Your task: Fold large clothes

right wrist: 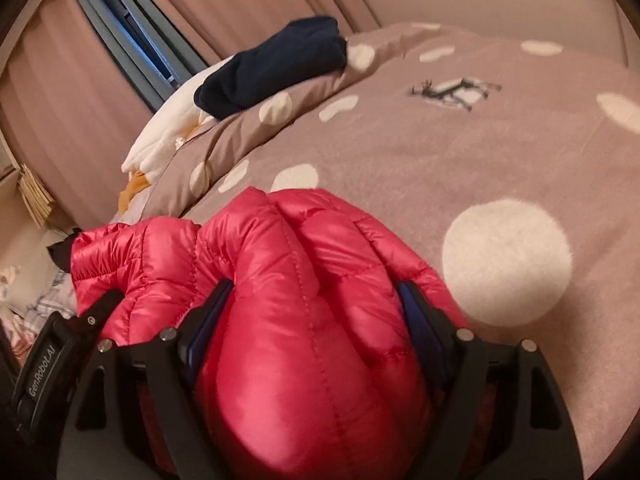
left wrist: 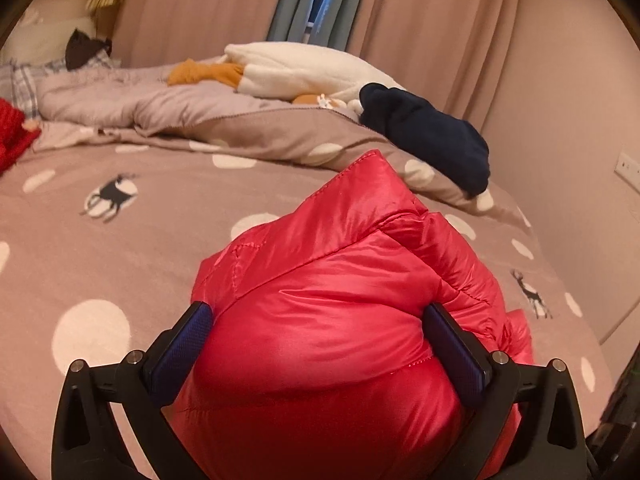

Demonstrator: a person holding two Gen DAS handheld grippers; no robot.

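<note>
Glossy red quilted jacket (left wrist: 340,320), taupe bedspread (left wrist: 120,260) with white dots, navy garment (left wrist: 432,136)

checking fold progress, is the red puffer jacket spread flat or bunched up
Bunched up. The red puffer jacket bulges in thick folds between the pads of the left gripper and the right gripper, lifted off the bedsheet.

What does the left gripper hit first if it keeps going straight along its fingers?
The left gripper is already shut on the red puffer jacket, which fills the line ahead. Beyond the jacket, probably the spotted bed cover, since the gripper points downward; depth there is unclear.
</note>
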